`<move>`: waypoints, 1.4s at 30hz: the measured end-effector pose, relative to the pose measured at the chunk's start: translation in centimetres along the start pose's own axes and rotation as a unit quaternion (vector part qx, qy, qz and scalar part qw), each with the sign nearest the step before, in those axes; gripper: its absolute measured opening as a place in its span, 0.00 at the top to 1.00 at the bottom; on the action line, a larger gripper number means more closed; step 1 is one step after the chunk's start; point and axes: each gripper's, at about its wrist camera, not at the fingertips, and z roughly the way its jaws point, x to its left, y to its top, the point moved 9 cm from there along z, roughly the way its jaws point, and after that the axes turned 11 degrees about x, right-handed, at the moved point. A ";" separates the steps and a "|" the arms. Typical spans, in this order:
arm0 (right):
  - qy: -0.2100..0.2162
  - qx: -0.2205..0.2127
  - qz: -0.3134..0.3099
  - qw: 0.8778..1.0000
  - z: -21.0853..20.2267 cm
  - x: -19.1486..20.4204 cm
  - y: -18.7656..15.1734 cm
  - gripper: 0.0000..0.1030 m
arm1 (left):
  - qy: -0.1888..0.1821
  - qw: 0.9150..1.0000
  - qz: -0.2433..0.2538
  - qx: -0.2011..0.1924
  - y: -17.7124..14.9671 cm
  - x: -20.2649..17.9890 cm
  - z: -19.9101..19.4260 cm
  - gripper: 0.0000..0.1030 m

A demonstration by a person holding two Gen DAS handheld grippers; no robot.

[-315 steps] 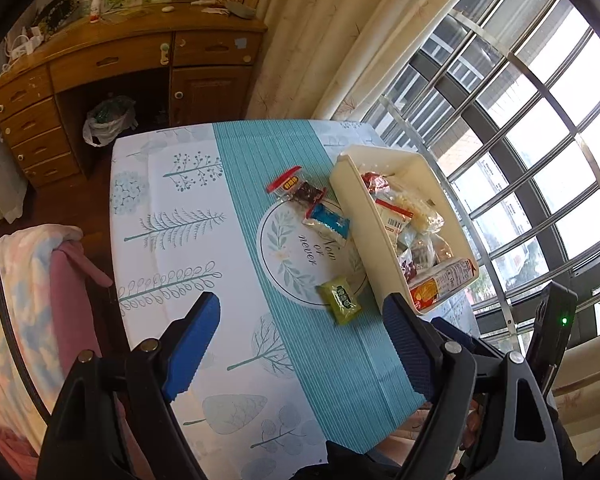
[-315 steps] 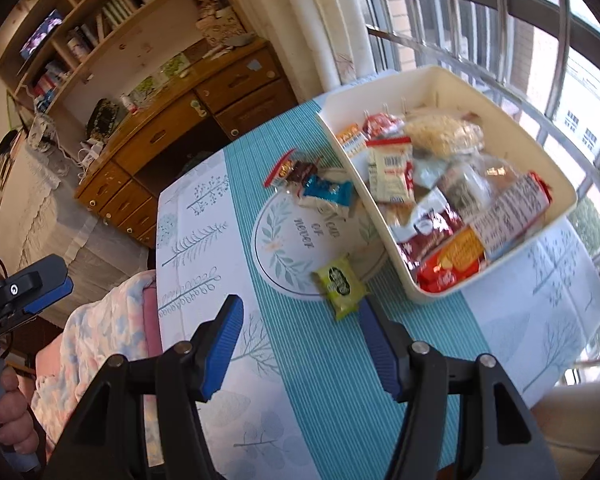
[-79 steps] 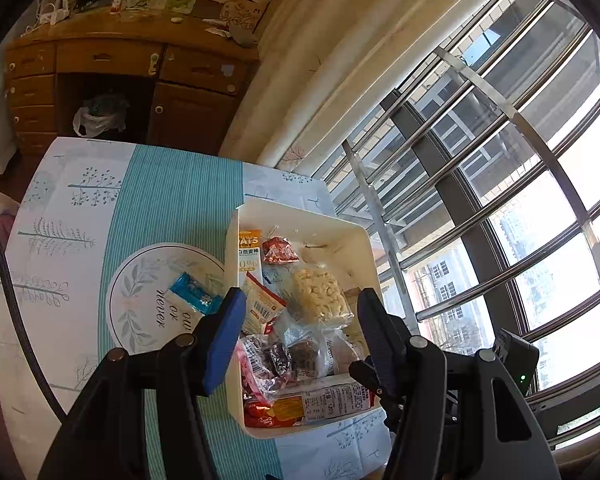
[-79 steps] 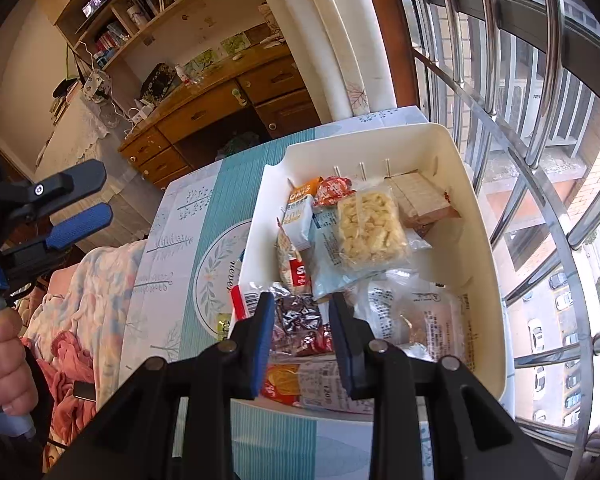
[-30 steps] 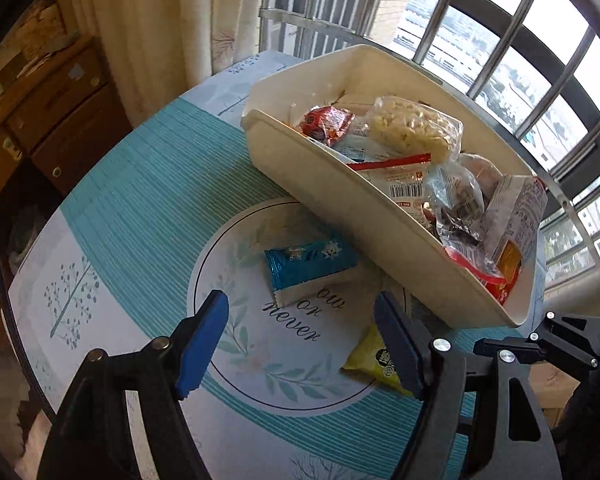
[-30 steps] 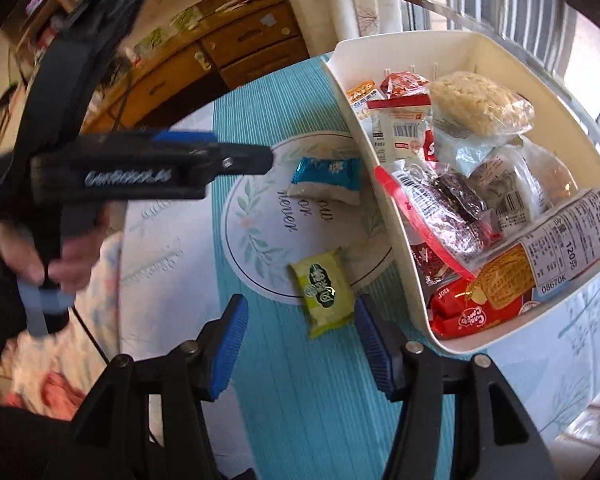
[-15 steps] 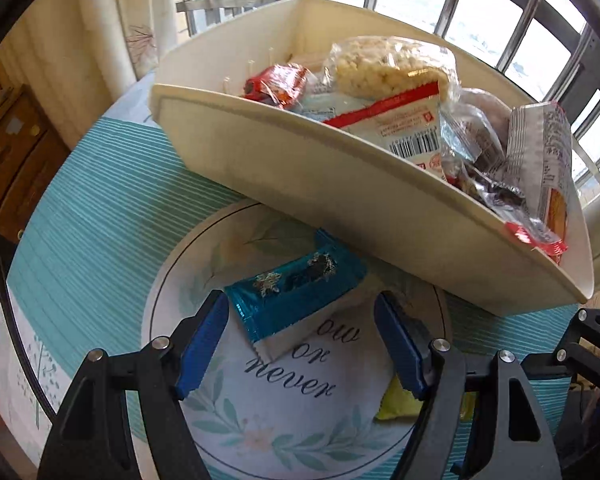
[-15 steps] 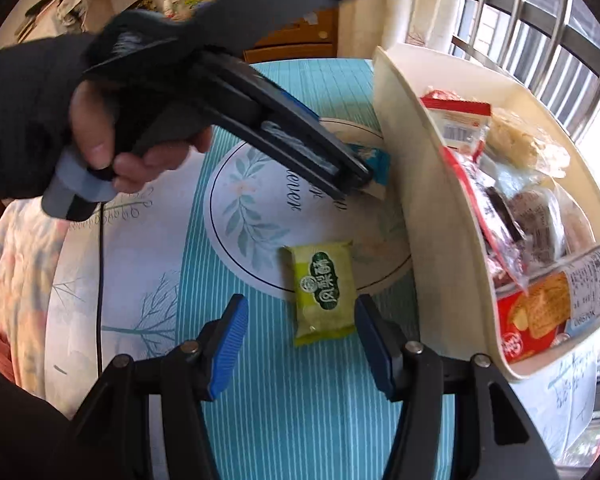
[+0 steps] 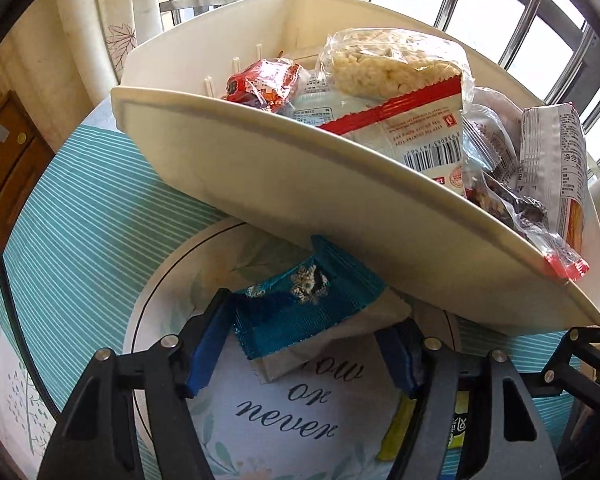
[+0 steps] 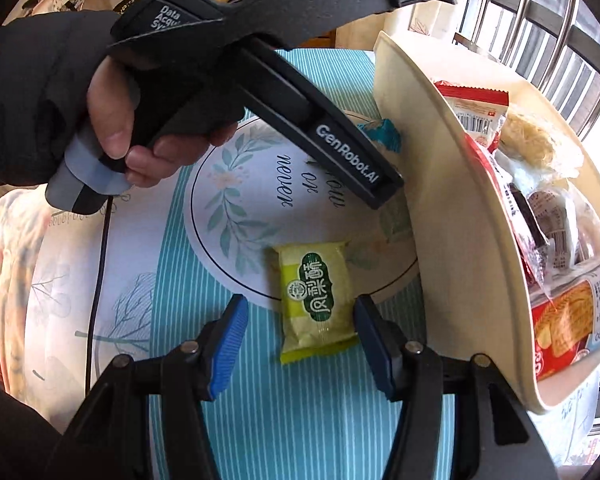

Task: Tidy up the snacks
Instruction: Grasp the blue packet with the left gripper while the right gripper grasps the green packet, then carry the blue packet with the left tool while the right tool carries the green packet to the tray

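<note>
The left gripper (image 9: 306,354) closes its blue fingers (image 9: 208,346) around a blue snack packet (image 9: 304,312); the near finger meets the wrapper's edge, though whether the far one touches cannot be told. The packet lies on the counter (image 9: 80,220), its far end against the wall of a cream bin (image 9: 260,184) at 12 o'clock that is heaped with bagged snacks. The left wrist view alone shows this packet whole, plus a yellow sliver at 5 o'clock.

The right wrist view shows that sliver to be a green-and-yellow snack packet (image 10: 318,300). It lies flat between the spread fingers of the right gripper (image 10: 296,344), one finger (image 10: 370,338) just beside its edge. At 10 o'clock the person's left hand (image 10: 116,120), in a dark sleeve, grips the other tool's handle, whose body hides most of the blue packet. The bin stands at 3 o'clock.
</note>
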 end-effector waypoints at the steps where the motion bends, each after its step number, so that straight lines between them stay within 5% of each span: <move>1: -0.002 0.002 -0.001 1.000 0.3 0.1 0.1 0.46 | 0.001 1.000 0.000 0.000 0.1 0.1 0.0 0.38; 5: -0.007 0.004 -0.005 1.000 0.9 0.1 0.3 0.46 | 0.012 1.000 -0.008 -0.006 0.5 0.3 0.0 0.51; 10: -0.001 0.023 0.020 1.000 1.7 -0.7 0.3 0.62 | 0.014 1.000 -0.021 -0.015 0.6 0.3 -0.6 0.63; 25: 0.044 0.067 0.037 0.996 1.6 -1.8 0.7 0.64 | 0.003 0.995 -0.098 -0.011 -4.5 0.4 -2.8 0.67; 32: 0.078 0.093 0.025 0.992 0.8 -0.4 -0.5 0.64 | 0.000 0.984 -0.175 -0.022 -7.8 1.2 -5.2 0.68; 42: 0.126 0.087 -0.020 0.988 -2.7 2.0 -0.4 0.64 | 0.007 0.953 -0.296 -0.064 -12.6 2.3 -11.1 0.68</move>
